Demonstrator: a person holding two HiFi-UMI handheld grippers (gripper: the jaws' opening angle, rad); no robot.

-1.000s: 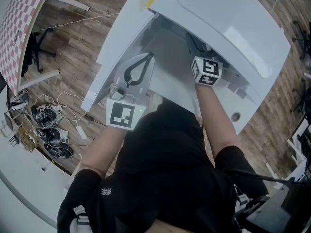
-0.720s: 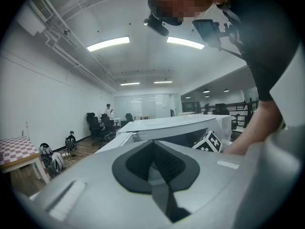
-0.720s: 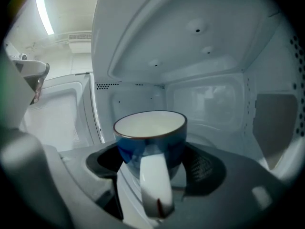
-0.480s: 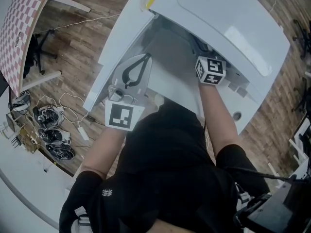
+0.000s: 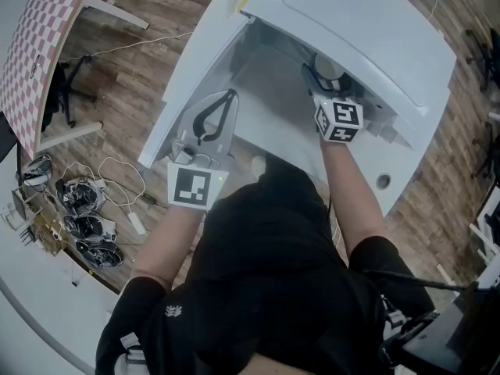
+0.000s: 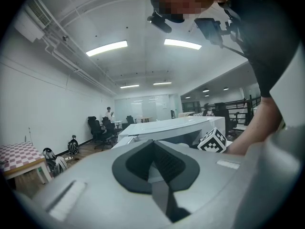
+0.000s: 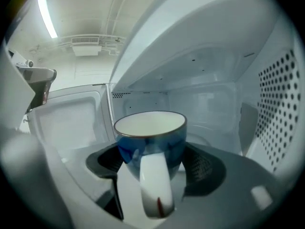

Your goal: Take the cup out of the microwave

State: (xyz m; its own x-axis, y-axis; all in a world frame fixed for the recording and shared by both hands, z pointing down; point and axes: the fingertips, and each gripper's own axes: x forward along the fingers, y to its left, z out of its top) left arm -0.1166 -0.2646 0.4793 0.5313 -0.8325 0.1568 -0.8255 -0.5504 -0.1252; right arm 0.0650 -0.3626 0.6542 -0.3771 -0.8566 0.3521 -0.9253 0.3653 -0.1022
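cup: 1 | microwave: 1 | claws: 2 | marker cubes: 2 | checkered table: 1

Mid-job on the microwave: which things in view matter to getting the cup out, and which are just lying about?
Job: cup, between the right gripper's jaws, which have just closed on it; microwave; its open door.
Lying about: floor cables; checkered board; left gripper, shut and empty.

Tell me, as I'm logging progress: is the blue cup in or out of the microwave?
In. The blue ceramic cup with white handle is upright, the white microwave's perforated wall and ceiling around it.
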